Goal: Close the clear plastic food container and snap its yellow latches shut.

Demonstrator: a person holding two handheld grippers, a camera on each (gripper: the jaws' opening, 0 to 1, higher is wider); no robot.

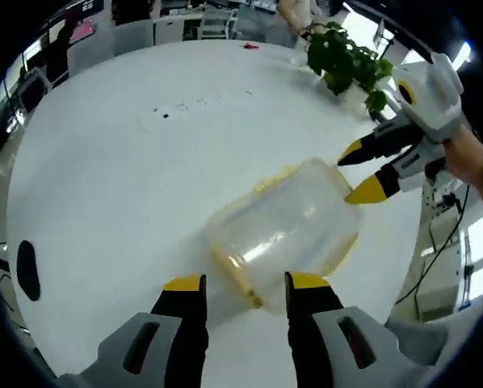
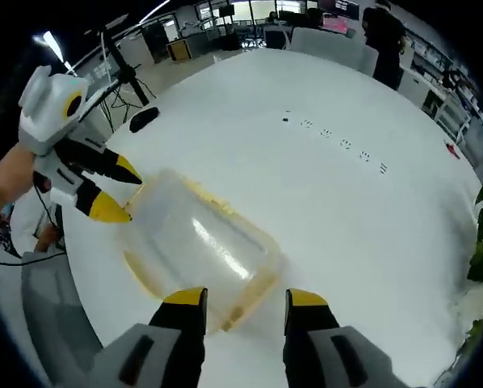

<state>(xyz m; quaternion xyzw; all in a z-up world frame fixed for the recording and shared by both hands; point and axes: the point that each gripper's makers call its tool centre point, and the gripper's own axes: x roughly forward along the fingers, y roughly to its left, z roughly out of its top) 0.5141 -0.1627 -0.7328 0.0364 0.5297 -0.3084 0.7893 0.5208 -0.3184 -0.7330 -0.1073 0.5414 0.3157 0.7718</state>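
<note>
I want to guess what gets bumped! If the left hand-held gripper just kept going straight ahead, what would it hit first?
Probably the clear plastic food container. It lies on the white table right ahead of the left hand-held gripper, whose open jaws point at its near edge. How much gap is left is hard to judge.

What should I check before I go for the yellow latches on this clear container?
1. Clear plastic food container resting on the white table: ok.
2. Lid seated all round: cannot tell; the clear plastic hides the seam.
3. Yellow latch on the near edge reachable by the left gripper: ok, it lies between the open jaws.
4. Right gripper open at the opposite side of the container: ok.
5. Latches snapped down: cannot tell; the left gripper view shows yellow along the edges but not their position.
6. Potted plant away from the container: ok.
</note>
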